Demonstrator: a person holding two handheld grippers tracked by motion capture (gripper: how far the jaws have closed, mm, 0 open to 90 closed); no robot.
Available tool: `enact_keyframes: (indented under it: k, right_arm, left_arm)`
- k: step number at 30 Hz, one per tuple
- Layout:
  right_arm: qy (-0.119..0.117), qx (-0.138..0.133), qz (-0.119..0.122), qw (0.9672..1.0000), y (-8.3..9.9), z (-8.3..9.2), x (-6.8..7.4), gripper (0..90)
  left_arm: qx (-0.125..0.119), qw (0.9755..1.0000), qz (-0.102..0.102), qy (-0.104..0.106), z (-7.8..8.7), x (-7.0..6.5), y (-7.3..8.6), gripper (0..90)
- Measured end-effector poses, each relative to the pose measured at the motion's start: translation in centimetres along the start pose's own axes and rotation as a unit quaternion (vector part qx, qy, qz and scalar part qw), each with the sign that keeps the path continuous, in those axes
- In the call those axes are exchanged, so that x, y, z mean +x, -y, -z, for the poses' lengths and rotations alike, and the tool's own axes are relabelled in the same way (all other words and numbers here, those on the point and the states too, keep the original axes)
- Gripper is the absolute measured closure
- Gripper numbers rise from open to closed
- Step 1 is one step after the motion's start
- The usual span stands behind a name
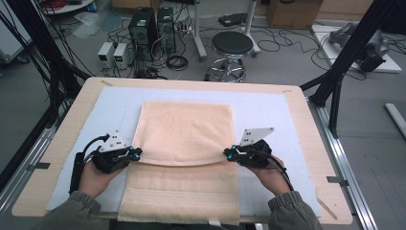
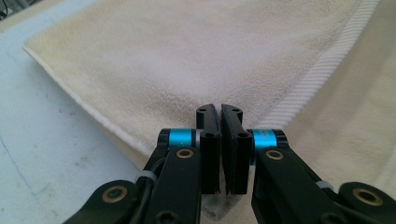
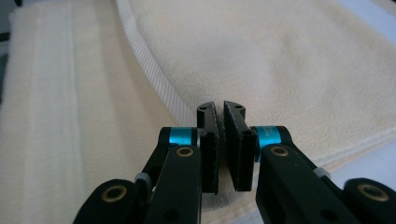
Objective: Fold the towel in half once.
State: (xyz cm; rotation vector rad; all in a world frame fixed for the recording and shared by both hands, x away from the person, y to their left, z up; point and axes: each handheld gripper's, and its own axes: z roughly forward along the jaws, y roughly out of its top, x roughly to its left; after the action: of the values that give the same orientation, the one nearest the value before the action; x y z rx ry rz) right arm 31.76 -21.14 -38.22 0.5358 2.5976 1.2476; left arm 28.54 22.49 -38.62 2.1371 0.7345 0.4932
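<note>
Pinching the towel [image 1: 184, 132], left gripper [image 1: 134, 154] clenched on its left edge, right gripper [image 1: 228, 154] apparently likewise opposite.

Even, soft indoor light; faint shadows; no glare; gripper views sharp close up, softly blurred farther off.

The towel's [image 1: 184, 143] near end runs past the bottom edge; its pinched corners hide between the jaws.

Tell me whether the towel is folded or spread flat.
Partly folded: the towel has its far part doubled toward the person, and both tongs, left and right, pinch the folded layer's edge.
</note>
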Motion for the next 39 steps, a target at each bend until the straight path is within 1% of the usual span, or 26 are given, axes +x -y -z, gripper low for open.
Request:
enact_keyframes:
  k: [2, 5, 6, 7, 8, 9, 10, 11, 12, 13, 14, 15, 17, 18, 19, 21, 24, 25, 28, 30, 31, 33, 34, 35, 37, 39]
  right_arm:
    - [-0.003, -0.006, -0.001, 1.0000, -0.2, 0.8, 0.4, 84.7]
    - [-0.014, -0.009, 0.010, 0.9998, -0.3, 1.9, 1.8, 84.7]
    - [-0.019, -0.010, 0.011, 0.9997, -0.2, 2.3, 2.6, 84.7]
    - [-0.024, -0.010, 0.020, 0.9995, -0.2, 2.7, 3.5, 84.7]
    - [-0.029, -0.009, 0.026, 0.9992, -0.1, 3.2, 4.3, 84.7]
    - [-0.040, -0.012, 0.030, 0.9987, 0.0, 3.9, 5.4, 84.3]
    - [-0.052, -0.019, 0.036, 0.9978, 0.3, 4.5, 6.4, 82.4]
    - [-0.065, -0.023, 0.042, 0.9967, 0.6, 4.9, 7.2, 77.2]
    - [-0.078, -0.027, 0.041, 0.9957, 0.9, 5.2, 7.7, 70.8]
    - [-0.082, -0.033, 0.032, 0.9956, 1.2, 5.3, 7.9, 66.1]
    - [-0.086, -0.034, 0.024, 0.9954, 1.4, 5.2, 7.9, 64.5]
    - [-0.082, -0.033, 0.020, 0.9958, 1.6, 5.0, 7.7, 62.4]
    - [-0.078, -0.036, 0.004, 0.9963, 1.6, 4.3, 6.9, 58.7]
    - [-0.074, -0.033, 0.001, 0.9967, 1.6, 4.0, 6.6, 57.5]
    - [-0.061, -0.030, 0.004, 0.9977, 1.5, 3.6, 6.1, 57.4]
    - [-0.045, -0.026, 0.001, 0.9986, 1.4, 2.8, 5.0, 55.4]
    - [-0.016, -0.019, -0.008, 0.9997, 1.2, 1.7, 2.8, 53.3]
    - [-0.009, -0.016, -0.013, 0.9997, 1.1, 1.3, 2.0, 52.2]
    - [0.014, -0.012, -0.023, 0.9996, 0.7, 0.2, -0.5, 50.7]
    - [0.025, -0.005, -0.032, 0.9991, 0.3, -0.6, -2.0, 49.6]
    - [0.030, -0.005, -0.032, 0.9990, 0.2, -1.1, -2.8, 48.8]
    - [0.035, 0.002, -0.038, 0.9987, -0.2, -2.0, -4.3, 47.5]
    - [0.038, 0.005, -0.038, 0.9985, -0.3, -2.4, -4.9, 47.1]
    - [0.042, 0.011, -0.045, 0.9981, -0.3, -2.9, -5.5, 46.0]
    - [0.039, 0.021, -0.054, 0.9976, 0.0, -3.8, -6.5, 44.9]
    - [0.036, 0.033, -0.064, 0.9967, 0.5, -4.6, -7.0, 42.6]
  left_arm:
    - [-0.001, 0.9999, -0.011, -0.001, 1.0, -0.7, -0.1, 85.9]
    - [-0.003, 0.9999, -0.014, 0.006, 2.9, -2.1, 0.2, 86.0]
    - [-0.002, 0.9998, -0.017, 0.011, 3.5, -2.7, 0.5, 86.0]
    - [-0.003, 0.9997, -0.016, 0.016, 4.3, -3.3, 0.8, 86.0]
    - [-0.002, 0.9995, -0.018, 0.026, 5.0, -4.0, 1.2, 86.0]
    - [-0.001, 0.9993, -0.020, 0.032, 5.7, -4.8, 1.6, 85.8]
    - [-0.008, 0.9991, -0.024, 0.034, 6.4, -5.6, 2.1, 83.9]
    - [-0.010, 0.9990, -0.029, 0.033, 6.8, -6.1, 2.6, 75.7]
    - [-0.008, 0.9991, -0.025, 0.034, 7.0, -6.4, 2.9, 66.3]
    - [-0.003, 0.9989, -0.025, 0.040, 7.0, -6.3, 3.1, 64.4]
    - [-0.001, 0.9991, -0.021, 0.037, 6.8, -6.2, 3.1, 62.6]
    - [0.001, 0.9992, -0.019, 0.035, 6.5, -5.8, 3.1, 60.8]
    - [0.006, 0.9995, -0.013, 0.029, 5.7, -5.1, 3.0, 57.2]
    - [0.005, 0.9996, -0.012, 0.027, 5.3, -4.7, 2.8, 56.1]
    - [0.003, 0.9997, -0.011, 0.023, 4.8, -4.3, 2.7, 54.9]
    - [-0.002, 0.9999, -0.004, 0.013, 3.8, -3.3, 2.5, 50.0]
    - [-0.012, 0.9998, 0.018, 0.006, 2.2, -1.9, 2.2, 47.2]
    - [-0.014, 0.9996, 0.022, 0.005, 1.6, -1.4, 2.0, 46.1]
    - [-0.010, 0.9995, 0.029, -0.005, -0.1, 0.2, 1.2, 43.8]
    - [-0.012, 0.9992, 0.035, -0.013, -1.4, 1.4, 0.8, 43.0]
    - [-0.008, 0.9990, 0.040, -0.015, -2.0, 2.0, 0.5, 42.9]
    - [-0.004, 0.9985, 0.052, -0.019, -3.2, 3.1, 0.1, 42.6]
    - [-0.009, 0.9982, 0.056, -0.020, -3.8, 3.6, 0.1, 42.5]
    - [-0.011, 0.9975, 0.067, -0.020, -4.3, 4.1, 0.1, 42.6]
    - [0.010, 0.9968, 0.076, -0.021, -5.3, 4.9, 0.2, 42.7]
    - [0.025, 0.9958, 0.086, -0.014, -6.0, 5.4, 0.6, 42.7]
